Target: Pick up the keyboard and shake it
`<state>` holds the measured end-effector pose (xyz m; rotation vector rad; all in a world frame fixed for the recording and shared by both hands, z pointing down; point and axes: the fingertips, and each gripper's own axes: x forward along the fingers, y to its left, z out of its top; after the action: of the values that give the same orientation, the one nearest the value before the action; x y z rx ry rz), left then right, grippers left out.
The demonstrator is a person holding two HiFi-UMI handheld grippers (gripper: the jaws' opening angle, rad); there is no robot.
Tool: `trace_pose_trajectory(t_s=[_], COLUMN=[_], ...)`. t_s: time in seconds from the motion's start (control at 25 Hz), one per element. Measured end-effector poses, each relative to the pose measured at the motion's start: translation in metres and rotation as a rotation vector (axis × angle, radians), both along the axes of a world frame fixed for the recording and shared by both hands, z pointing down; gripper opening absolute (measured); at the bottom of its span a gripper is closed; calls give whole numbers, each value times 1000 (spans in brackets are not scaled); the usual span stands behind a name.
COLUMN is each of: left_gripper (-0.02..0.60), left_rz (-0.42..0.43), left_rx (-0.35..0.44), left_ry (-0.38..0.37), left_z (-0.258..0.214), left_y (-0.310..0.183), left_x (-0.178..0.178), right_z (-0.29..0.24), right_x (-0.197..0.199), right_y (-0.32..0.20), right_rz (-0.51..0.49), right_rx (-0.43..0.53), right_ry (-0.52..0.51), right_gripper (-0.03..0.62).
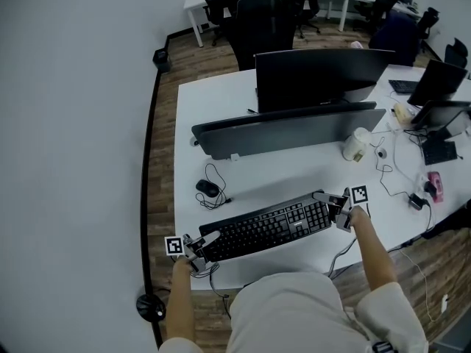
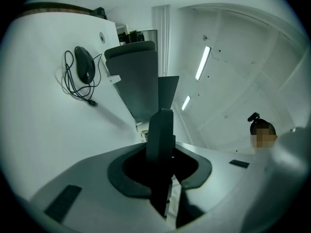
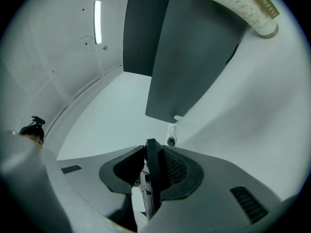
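Note:
A black keyboard lies slanted across the front of the white desk. My left gripper is shut on its left end and my right gripper on its right end. In the left gripper view the keyboard shows end-on as a thin dark slab held between the jaws of the left gripper. The right gripper view shows the same: the keyboard's edge stands between the jaws of the right gripper. Whether the keyboard is clear of the desk I cannot tell.
A black mouse with a coiled cord sits behind the keyboard's left half. Two dark monitors stand further back. A paper coffee cup lies at the right, with cables and a pink object beyond it. The desk's front edge is close.

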<state>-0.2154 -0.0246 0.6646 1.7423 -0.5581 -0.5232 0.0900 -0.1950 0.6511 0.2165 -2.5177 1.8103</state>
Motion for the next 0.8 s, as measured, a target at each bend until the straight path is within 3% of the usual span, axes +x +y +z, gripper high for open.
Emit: trace_pose_trajectory(t_s=[0.4, 0.68, 0.8], left_gripper=[120, 120, 120], left_rz=[-14, 7, 25], left_rx=[-66, -86, -95], left_ry=[33, 1, -16], left_z=[24, 32, 38], left_y=[7, 6, 9], left_x=[-5, 0, 3], right_z=[19, 35, 45], right_x=[-6, 2, 10], right_y=[5, 10, 18], right_rz=[14, 27, 53], right_rx=[-20, -2, -44], right_ry=[104, 115, 120], right_gripper=[138, 138, 149])
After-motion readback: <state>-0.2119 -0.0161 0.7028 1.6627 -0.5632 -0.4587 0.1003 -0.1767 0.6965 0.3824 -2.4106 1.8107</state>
